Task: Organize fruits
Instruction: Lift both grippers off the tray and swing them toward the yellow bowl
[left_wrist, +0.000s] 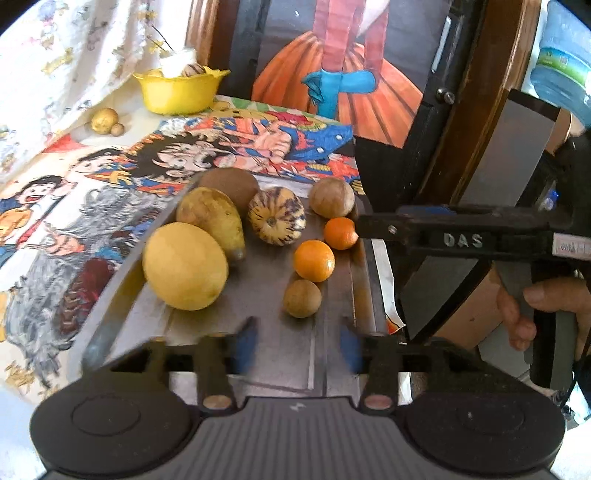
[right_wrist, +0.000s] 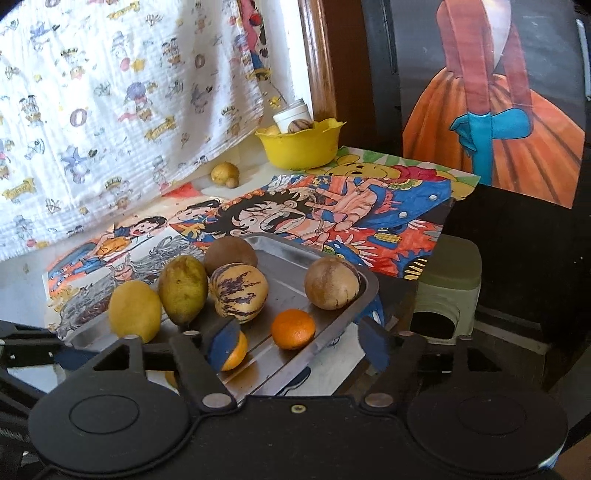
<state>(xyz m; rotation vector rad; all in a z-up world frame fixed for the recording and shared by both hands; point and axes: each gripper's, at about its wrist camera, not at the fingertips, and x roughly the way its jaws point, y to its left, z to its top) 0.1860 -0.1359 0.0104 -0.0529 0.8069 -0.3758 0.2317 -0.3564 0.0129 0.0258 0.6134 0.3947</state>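
Note:
A steel tray (left_wrist: 258, 295) (right_wrist: 288, 258) holds a large yellow fruit (left_wrist: 184, 266) (right_wrist: 135, 310), a green-yellow pear shape (left_wrist: 210, 218), a striped melon (left_wrist: 277, 216) (right_wrist: 238, 291), brown round fruits (left_wrist: 331, 197) (right_wrist: 331, 282) and two oranges (left_wrist: 314, 260) (left_wrist: 340, 233). My left gripper (left_wrist: 297, 347) is open over the tray's near edge with nothing between its blue pads (left_wrist: 245, 345). My right gripper (right_wrist: 299, 343) is open at the tray's right rim. One orange (right_wrist: 293, 328) lies just beyond its jaws, untouched. Another (right_wrist: 236, 350) is half hidden behind its left pad (right_wrist: 223, 343).
A yellow bowl (left_wrist: 179, 92) (right_wrist: 299, 147) with fruit and a white cup stands at the back by a printed cloth. Two small yellow fruits (right_wrist: 224, 172) lie beside it. Cartoon mats cover the table. A green stool (right_wrist: 448, 284) sits right of the table edge. A hand (left_wrist: 535, 306) grips the right tool.

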